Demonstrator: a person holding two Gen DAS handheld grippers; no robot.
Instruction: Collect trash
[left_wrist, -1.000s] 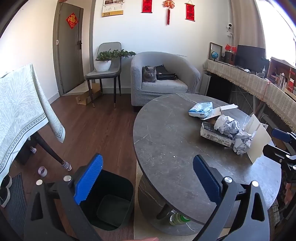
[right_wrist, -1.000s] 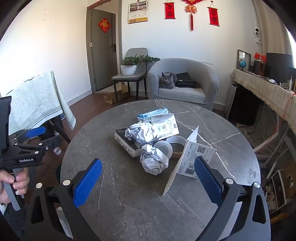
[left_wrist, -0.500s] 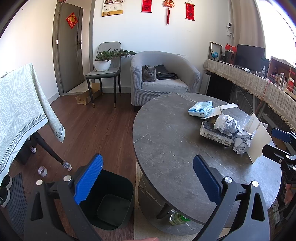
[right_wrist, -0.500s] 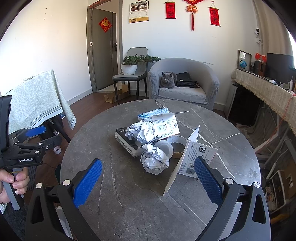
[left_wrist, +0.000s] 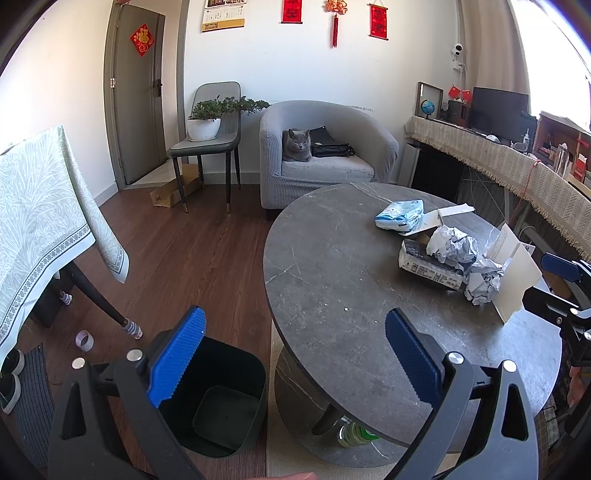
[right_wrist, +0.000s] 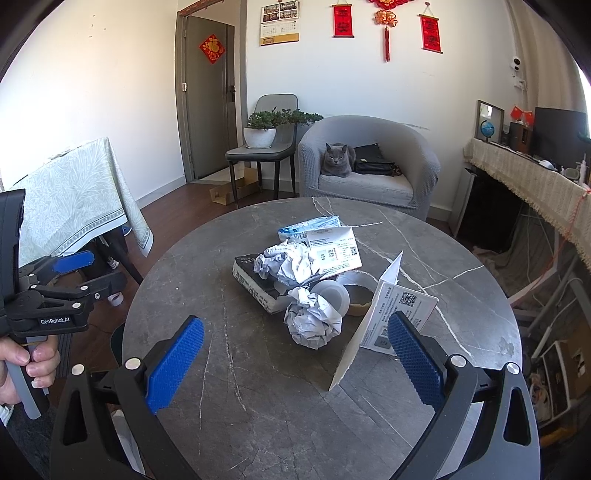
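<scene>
A pile of trash lies on the round grey table (right_wrist: 229, 369): a crumpled paper ball (right_wrist: 312, 321), a second crumpled paper (right_wrist: 286, 264) on a dark flat box (right_wrist: 255, 286), a blue-white packet (right_wrist: 308, 226), a tape roll (right_wrist: 334, 297) and a standing folded card (right_wrist: 384, 308). The pile also shows in the left wrist view (left_wrist: 452, 254). A black trash bin (left_wrist: 221, 398) stands on the floor left of the table. My left gripper (left_wrist: 291, 354) is open and empty, above the bin and table edge. My right gripper (right_wrist: 295, 356) is open and empty, short of the paper ball.
A grey armchair (right_wrist: 369, 166) with a cat (right_wrist: 336, 159) stands behind the table. A chair with a potted plant (right_wrist: 262, 129) is by the door. A cloth-covered table (left_wrist: 40, 221) is at the left. A bottle (left_wrist: 354, 434) lies under the round table.
</scene>
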